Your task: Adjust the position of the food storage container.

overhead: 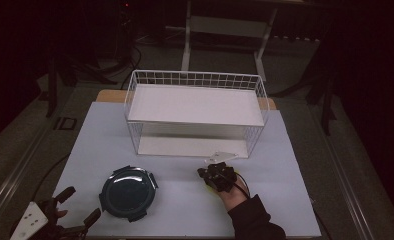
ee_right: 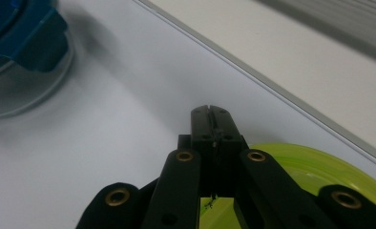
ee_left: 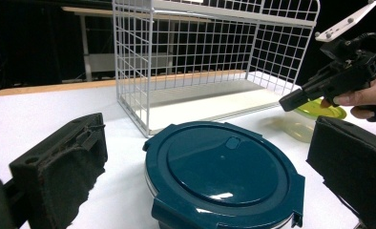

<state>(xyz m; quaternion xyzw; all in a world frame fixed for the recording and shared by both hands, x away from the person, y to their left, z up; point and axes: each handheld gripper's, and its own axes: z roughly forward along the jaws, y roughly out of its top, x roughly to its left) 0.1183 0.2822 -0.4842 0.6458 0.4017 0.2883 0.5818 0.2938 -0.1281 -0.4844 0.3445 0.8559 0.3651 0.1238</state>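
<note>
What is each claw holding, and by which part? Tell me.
Left claw: open, holds nothing; the teal container lies ahead. Right claw: shut above the green lid; any grip cannot be told.

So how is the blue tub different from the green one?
The blue tub has a dark teal lid with clip flaps; the green tub has a bright lime lid. The blue tub looks bigger than the green tub. The blue tub sits between the open left gripper; the shut right gripper hovers over the green tub. Both are round, clear-walled and closed, on the table.

White wire rack (overhead: 195, 112) stands on the pale table (overhead: 285, 165).
</note>
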